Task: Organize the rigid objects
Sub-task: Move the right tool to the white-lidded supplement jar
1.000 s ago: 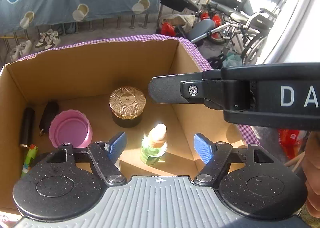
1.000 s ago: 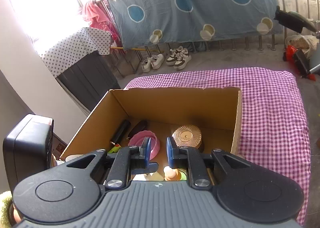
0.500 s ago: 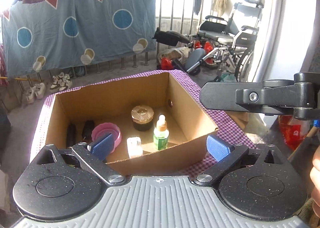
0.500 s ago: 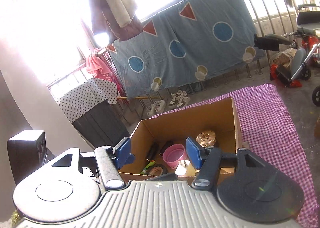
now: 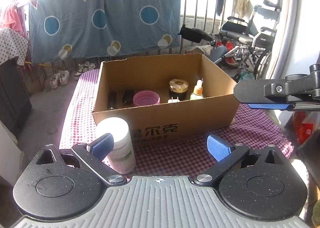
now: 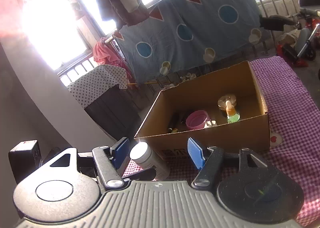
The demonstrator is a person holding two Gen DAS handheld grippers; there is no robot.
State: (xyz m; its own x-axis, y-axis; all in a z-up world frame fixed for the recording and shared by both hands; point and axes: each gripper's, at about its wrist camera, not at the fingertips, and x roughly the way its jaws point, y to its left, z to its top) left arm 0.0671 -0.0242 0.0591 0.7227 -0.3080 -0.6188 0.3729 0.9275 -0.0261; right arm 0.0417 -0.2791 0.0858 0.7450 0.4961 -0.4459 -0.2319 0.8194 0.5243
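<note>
A cardboard box [image 5: 180, 122] stands on the purple checked cloth [image 5: 180, 158]. Inside it are a pink cup [image 5: 146, 98], a gold-lidded jar [image 5: 178, 86], a green dropper bottle [image 5: 197, 93], a white plug [image 5: 173, 100] and dark items at the left. A white bottle [image 5: 118, 144] stands on the cloth in front of the box, beside my left gripper's left finger. My left gripper [image 5: 160, 146] is open and empty. My right gripper [image 6: 158, 153] is open and empty, with the white bottle [image 6: 149, 160] near its left finger. The box [image 6: 210, 138] lies beyond it.
A blue sheet [image 5: 104, 22] hangs on a railing behind the table. A wheelchair [image 5: 250, 44] stands at the back right. A dark cabinet [image 6: 112, 112] with a dotted cloth stands left of the table. The right gripper's finger [image 5: 266, 92] juts in at the right.
Both grippers have pulled back and up out of the box toward the table's near side. The right gripper opened. The dropper bottle now stands in the box, and the white bottle has come into view.
</note>
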